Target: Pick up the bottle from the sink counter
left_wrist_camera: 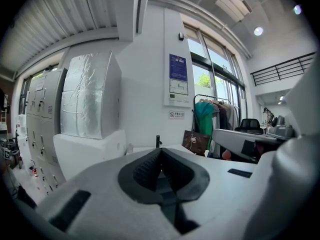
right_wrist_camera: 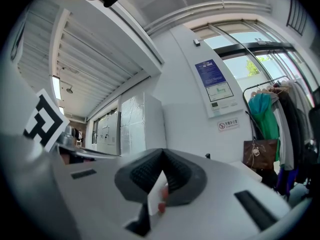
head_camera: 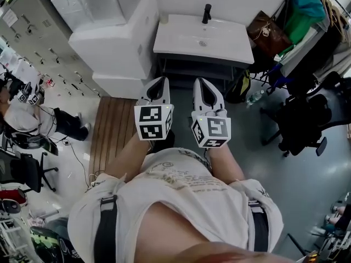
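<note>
jaws of the left gripper (head_camera: 162,82) and right gripper (head_camera: 199,83) are both closed on nothing, held side by side well short of the bench (head_camera: 181,44). no bottle shows clearly there; a small pale item (head_camera: 163,19) at its back left corner may be it. arriving with closed jaws would likely knock it over, and the bottle on the floor (head_camera: 253,97) invites a wrong pick.

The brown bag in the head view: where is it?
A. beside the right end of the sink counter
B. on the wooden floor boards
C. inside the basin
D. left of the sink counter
A: the brown bag shows just past the right end of the sink counter.
</note>
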{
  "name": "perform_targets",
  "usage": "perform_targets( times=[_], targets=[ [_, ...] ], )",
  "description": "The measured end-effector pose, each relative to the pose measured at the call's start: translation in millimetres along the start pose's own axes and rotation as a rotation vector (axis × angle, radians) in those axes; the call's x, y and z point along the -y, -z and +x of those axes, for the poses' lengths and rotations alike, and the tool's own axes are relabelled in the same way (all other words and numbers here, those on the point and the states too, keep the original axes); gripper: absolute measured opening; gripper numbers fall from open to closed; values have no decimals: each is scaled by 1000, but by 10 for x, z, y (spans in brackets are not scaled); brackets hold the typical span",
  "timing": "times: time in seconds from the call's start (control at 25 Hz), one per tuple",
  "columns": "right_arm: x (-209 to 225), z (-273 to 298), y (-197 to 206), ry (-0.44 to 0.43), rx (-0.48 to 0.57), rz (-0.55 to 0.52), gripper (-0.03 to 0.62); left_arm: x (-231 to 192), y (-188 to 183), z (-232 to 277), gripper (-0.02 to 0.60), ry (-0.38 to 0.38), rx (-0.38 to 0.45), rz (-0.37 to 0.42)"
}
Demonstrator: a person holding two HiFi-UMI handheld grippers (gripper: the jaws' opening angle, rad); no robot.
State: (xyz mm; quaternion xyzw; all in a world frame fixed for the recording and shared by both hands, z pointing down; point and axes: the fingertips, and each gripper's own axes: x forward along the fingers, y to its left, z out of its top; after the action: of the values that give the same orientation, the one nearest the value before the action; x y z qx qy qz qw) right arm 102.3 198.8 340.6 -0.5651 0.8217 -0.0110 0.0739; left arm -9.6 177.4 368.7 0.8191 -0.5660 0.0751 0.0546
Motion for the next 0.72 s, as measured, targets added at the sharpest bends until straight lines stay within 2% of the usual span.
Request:
perform_targets(
  times=[0.72],
  targets=[
    [254,1042,150,2,-28,-19,25,-398,-45,980,20,40,-27,-19]
  ],
)
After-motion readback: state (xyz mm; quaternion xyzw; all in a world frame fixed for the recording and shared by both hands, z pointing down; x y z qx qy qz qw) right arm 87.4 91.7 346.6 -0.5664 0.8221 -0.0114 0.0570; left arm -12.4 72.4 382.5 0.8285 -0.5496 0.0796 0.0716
